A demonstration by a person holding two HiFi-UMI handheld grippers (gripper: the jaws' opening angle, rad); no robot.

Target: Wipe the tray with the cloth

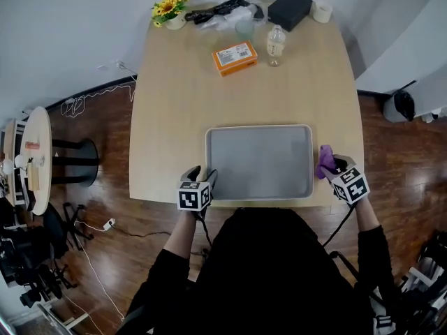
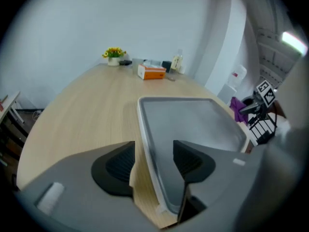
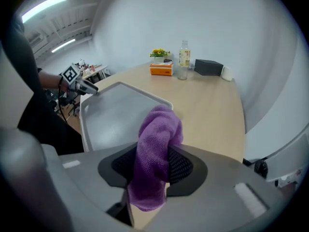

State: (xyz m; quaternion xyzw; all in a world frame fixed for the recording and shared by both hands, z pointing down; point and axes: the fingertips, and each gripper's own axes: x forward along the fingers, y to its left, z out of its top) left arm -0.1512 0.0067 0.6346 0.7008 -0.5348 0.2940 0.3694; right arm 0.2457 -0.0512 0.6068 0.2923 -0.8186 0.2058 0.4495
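Note:
A grey metal tray (image 1: pixel 258 162) lies at the near edge of the light wood table (image 1: pixel 174 103). My left gripper (image 1: pixel 201 174) is at the tray's near left corner. In the left gripper view its jaws (image 2: pixel 153 162) stand open, one on each side of the tray's left rim (image 2: pixel 145 129), with the pads clear of it. My right gripper (image 1: pixel 334 166) hovers just off the tray's right edge, shut on a purple cloth (image 1: pixel 325 160). In the right gripper view the cloth (image 3: pixel 157 149) is pinched between the pads and bunches up above them, beside the tray (image 3: pixel 116 110).
At the table's far end are an orange box (image 1: pixel 235 56), a small bottle (image 1: pixel 276 45), a glass (image 1: pixel 244 28), a black box (image 1: pixel 290 9), a white roll (image 1: pixel 322 11) and a pot of yellow flowers (image 1: pixel 170 8). A round side table (image 1: pixel 35 159) stands on the floor at left.

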